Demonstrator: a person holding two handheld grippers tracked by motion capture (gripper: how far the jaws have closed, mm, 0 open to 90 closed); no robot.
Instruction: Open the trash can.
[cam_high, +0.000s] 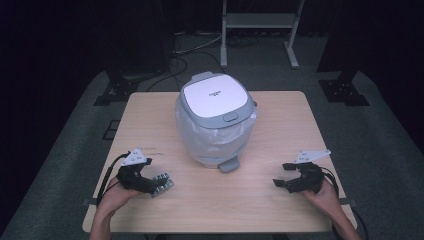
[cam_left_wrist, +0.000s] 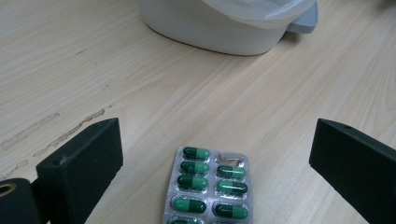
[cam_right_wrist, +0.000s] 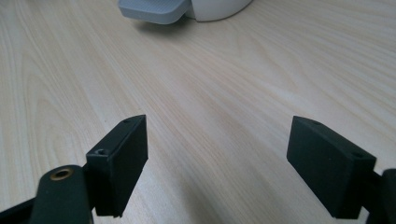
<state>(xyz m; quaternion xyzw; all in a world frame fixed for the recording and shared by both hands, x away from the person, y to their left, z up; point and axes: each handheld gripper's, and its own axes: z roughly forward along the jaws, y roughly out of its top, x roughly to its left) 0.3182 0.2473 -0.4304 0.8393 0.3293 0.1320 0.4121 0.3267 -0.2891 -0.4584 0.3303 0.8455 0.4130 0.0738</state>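
Left gripper (cam_high: 159, 184) jaws apart around pill sheet (cam_left_wrist: 210, 189), right gripper (cam_high: 282, 175) jaws apart at four o'clock, pale wood table (cam_high: 280, 125), bin (cam_high: 216, 120) centre, lid writing unreadable, dark room.

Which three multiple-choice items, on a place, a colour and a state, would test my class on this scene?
1. Where does the blister pack lie?
A on the floor
B on the table, between the left gripper's jaws
C beside the right gripper

2. What colour are its capsules?
A red
B green
C white

3. How is the bin's lid?
A shut
B raised
C taken off

Key: B, the pack lies on wood between the black jaws; B, two-tone green; A, it sits flat on the bin.
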